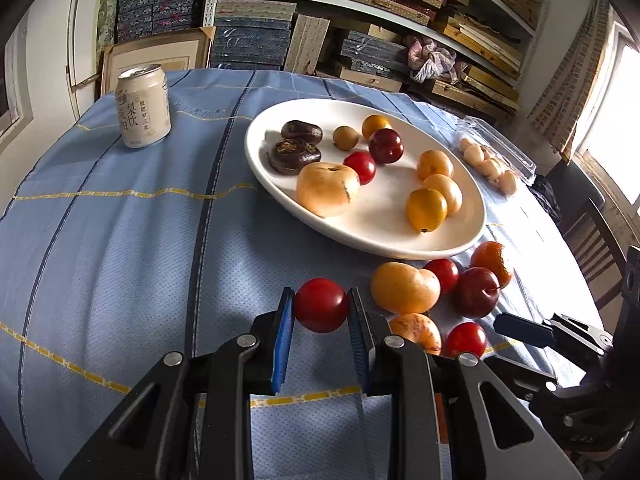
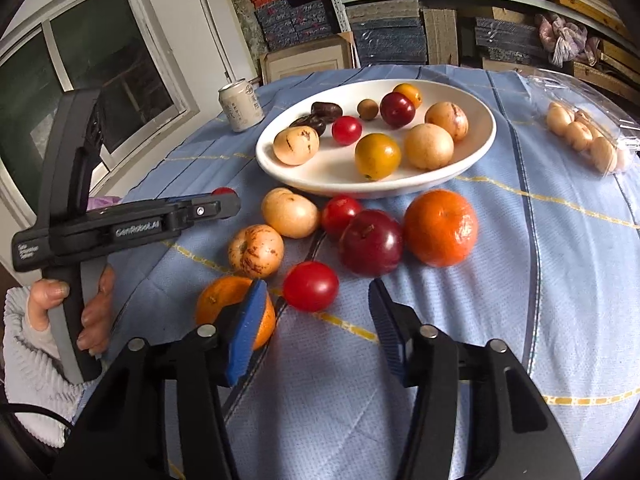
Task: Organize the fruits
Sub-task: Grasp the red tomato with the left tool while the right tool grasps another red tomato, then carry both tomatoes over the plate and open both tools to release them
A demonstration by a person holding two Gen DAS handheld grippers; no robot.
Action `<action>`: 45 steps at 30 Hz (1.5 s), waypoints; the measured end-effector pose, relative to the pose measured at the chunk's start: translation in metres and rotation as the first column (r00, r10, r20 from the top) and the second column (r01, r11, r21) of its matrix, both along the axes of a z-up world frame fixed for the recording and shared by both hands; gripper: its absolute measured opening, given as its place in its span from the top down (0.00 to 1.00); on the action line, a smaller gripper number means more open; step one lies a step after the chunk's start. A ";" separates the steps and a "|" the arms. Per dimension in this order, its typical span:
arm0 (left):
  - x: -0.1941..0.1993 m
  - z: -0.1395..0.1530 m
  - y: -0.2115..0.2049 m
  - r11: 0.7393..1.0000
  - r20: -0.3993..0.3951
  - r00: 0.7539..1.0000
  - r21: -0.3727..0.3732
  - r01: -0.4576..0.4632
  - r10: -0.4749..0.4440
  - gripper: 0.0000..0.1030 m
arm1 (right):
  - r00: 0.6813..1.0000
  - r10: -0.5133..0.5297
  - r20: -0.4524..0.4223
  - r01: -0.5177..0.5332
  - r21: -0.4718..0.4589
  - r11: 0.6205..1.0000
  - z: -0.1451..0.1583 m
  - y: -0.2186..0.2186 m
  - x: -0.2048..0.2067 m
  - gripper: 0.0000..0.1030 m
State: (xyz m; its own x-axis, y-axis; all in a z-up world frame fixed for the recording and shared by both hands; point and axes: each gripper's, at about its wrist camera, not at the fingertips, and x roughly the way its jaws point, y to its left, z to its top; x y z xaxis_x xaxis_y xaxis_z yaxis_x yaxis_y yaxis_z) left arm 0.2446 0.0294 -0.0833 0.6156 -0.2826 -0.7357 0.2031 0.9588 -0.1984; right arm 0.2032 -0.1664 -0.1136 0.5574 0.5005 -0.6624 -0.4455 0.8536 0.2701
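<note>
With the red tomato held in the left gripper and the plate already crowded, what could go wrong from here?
1. The left gripper pinches the round red tomato only at its sides; it may slip or bruise.
2. The white plate holds many round fruits; dropping one in may knock others rolling.
3. The open right gripper hovers over loose fruit and may nudge the small tomato.

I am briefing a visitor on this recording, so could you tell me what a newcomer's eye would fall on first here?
First, the left gripper clamping a red tomato just above the blue tablecloth. Behind it, the white plate holds mixed fruit, with more loose fruit in front of it, including a bright orange. The right gripper hangs open over another tomato.
</note>
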 end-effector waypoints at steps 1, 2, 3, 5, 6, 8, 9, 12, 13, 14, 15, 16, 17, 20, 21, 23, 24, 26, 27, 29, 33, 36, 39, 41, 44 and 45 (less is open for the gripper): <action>-0.001 0.000 -0.001 1.000 0.001 1.000 0.000 0.002 -0.002 0.74 | 1.000 -0.002 -0.005 0.002 0.009 1.000 0.000 0.000 0.002 0.50; -0.002 0.001 -0.002 1.000 0.002 1.000 0.001 0.005 -0.005 0.74 | 1.000 -0.004 -0.011 0.004 0.017 1.000 -0.001 0.000 0.003 0.50; -0.002 0.001 -0.003 1.000 0.002 1.000 0.000 0.008 -0.008 0.74 | 1.000 -0.009 -0.027 0.010 0.038 0.999 -0.002 -0.002 0.004 0.50; -0.002 0.001 -0.004 1.000 0.001 1.000 0.001 0.011 -0.011 0.74 | 0.998 -0.017 -0.059 0.022 0.078 0.997 -0.005 -0.005 0.009 0.57; -0.003 0.000 -0.005 1.000 0.000 1.000 0.003 0.012 -0.012 0.74 | 0.995 -0.018 -0.096 0.029 0.115 0.993 -0.009 -0.008 0.014 0.62; -0.003 -0.001 -0.007 1.000 -0.002 1.000 0.006 0.017 -0.017 0.74 | 0.988 -0.010 -0.156 0.037 0.168 0.985 -0.016 -0.010 0.020 0.69; -0.003 -0.001 -0.007 1.000 -0.004 1.000 0.008 0.019 -0.019 0.74 | 0.986 -0.009 -0.168 0.041 0.189 0.981 -0.018 -0.011 0.021 0.69; -0.003 -0.001 -0.008 1.000 -0.004 1.000 0.009 0.022 -0.022 0.74 | 0.988 -0.007 -0.157 0.034 0.171 0.985 -0.016 -0.008 0.019 0.69; -0.003 -0.001 -0.008 1.000 -0.004 1.000 0.009 0.022 -0.022 0.74 | 0.988 -0.007 -0.151 0.032 0.162 0.986 -0.016 -0.006 0.019 0.69; -0.003 -0.001 -0.008 1.000 -0.004 1.000 0.009 0.022 -0.022 0.74 | 0.990 -0.007 -0.140 0.028 0.147 0.989 -0.015 -0.004 0.018 0.69; -0.003 -0.001 -0.008 1.000 -0.005 1.000 0.009 0.022 -0.022 0.74 | 0.991 -0.007 -0.132 0.025 0.136 0.990 -0.014 -0.003 0.017 0.69; -0.003 -0.001 -0.008 1.000 -0.005 1.000 0.009 0.023 -0.023 0.74 | 0.993 -0.008 -0.122 0.022 0.119 0.993 -0.013 0.000 0.015 0.69; -0.003 -0.001 -0.009 1.000 -0.006 1.000 0.012 0.023 -0.023 0.74 | 0.993 -0.007 -0.116 0.020 0.106 0.994 -0.013 0.002 0.014 0.70; -0.003 -0.003 -0.010 1.000 -0.005 1.000 0.019 0.025 -0.025 0.74 | 0.994 -0.001 -0.106 0.011 0.090 0.996 -0.013 0.004 0.012 0.70; -0.003 -0.003 -0.010 0.999 -0.003 1.000 0.021 0.024 -0.024 0.74 | 0.995 0.002 -0.098 0.006 0.082 0.997 -0.012 0.003 0.009 0.70; -0.004 -0.002 -0.008 0.999 0.006 1.000 0.027 0.021 -0.021 0.74 | 0.997 0.002 -0.083 0.005 0.080 0.997 -0.010 0.001 0.006 0.70; -0.004 -0.002 -0.008 0.999 0.012 1.000 0.035 0.016 -0.017 0.74 | 0.998 -0.002 -0.070 0.009 0.092 0.996 -0.005 -0.003 0.004 0.70; -0.004 -0.002 -0.006 0.999 0.021 1.000 0.047 0.006 -0.007 0.74 | 0.999 -0.011 -0.040 0.016 0.128 0.992 0.005 -0.011 0.000 0.70; -0.004 -0.002 -0.005 0.999 0.023 1.000 0.050 0.000 -0.002 0.74 | 1.000 -0.017 -0.024 0.021 0.142 0.990 0.010 -0.016 -0.002 0.70; -0.003 -0.001 -0.003 0.999 0.027 1.000 0.047 -0.008 0.007 0.74 | 0.999 -0.046 0.000 0.046 0.152 0.987 0.017 -0.025 -0.002 0.70; 0.001 0.012 -0.003 0.998 0.055 0.998 0.048 -0.036 0.033 0.74 | 0.994 -0.109 0.007 0.106 0.195 0.975 0.026 -0.045 0.004 0.70; 0.010 0.031 -0.012 0.999 0.067 0.998 0.039 -0.018 0.016 0.74 | 0.989 -0.144 0.041 0.133 0.208 0.969 0.051 -0.056 0.018 0.71; 0.024 0.046 -0.033 0.999 0.081 0.997 0.044 0.015 -0.018 0.74 | 0.981 -0.178 0.071 0.161 0.202 0.966 0.073 -0.057 0.047 0.71; 0.036 0.045 -0.050 0.998 0.073 0.996 0.047 0.043 -0.047 0.74 | 0.977 -0.198 0.076 0.180 0.204 0.962 0.079 -0.055 0.067 0.71; 0.052 0.032 -0.066 0.996 0.058 0.996 0.068 0.057 -0.061 0.74 | 0.976 -0.208 0.067 0.188 0.226 0.956 0.076 -0.047 0.096 0.71; 0.057 0.028 -0.068 0.996 0.050 0.997 0.072 0.057 -0.060 0.74 | 0.977 -0.203 0.065 0.184 0.224 0.957 0.072 -0.041 0.107 0.71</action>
State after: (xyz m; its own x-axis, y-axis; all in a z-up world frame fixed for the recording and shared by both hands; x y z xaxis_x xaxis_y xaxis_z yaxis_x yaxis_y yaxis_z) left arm 0.3014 -0.0382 -0.0553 0.6372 -0.2680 -0.7226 0.2675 0.9562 -0.1188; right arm 0.3103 -0.2070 -0.0417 0.7077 0.5031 -0.4961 -0.3073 0.8514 0.4250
